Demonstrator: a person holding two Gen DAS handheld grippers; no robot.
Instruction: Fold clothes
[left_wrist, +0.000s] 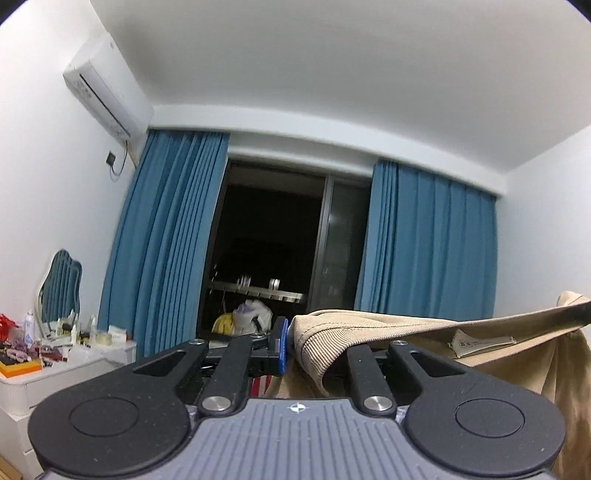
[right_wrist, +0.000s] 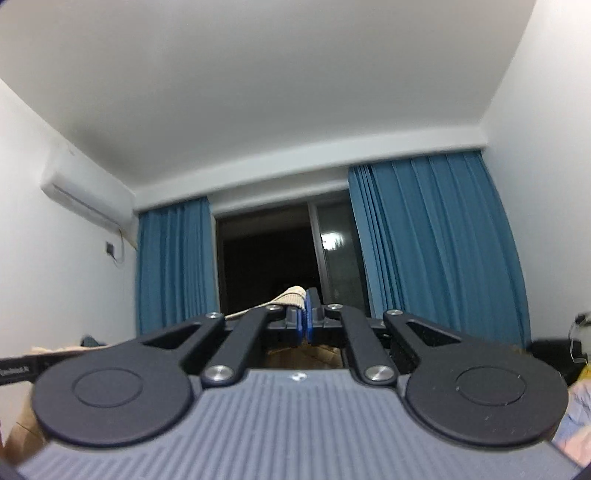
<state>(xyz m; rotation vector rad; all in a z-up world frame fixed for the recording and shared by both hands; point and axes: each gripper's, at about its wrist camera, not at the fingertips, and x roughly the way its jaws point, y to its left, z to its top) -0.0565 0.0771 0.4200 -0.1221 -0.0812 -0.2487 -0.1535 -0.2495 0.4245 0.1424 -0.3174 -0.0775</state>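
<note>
A beige garment with a ribbed hem is held up in the air. My left gripper is shut on its ribbed edge; the cloth drapes over the right finger and stretches off to the right, a label showing inside. My right gripper is shut on another ribbed edge of the same beige garment, its blue pads pressed together. The rest of the cloth hangs below both grippers, mostly hidden.
Both cameras point up toward a dark window between blue curtains. A white dresser with a mirror and several small items stands at the left. An air conditioner hangs on the left wall.
</note>
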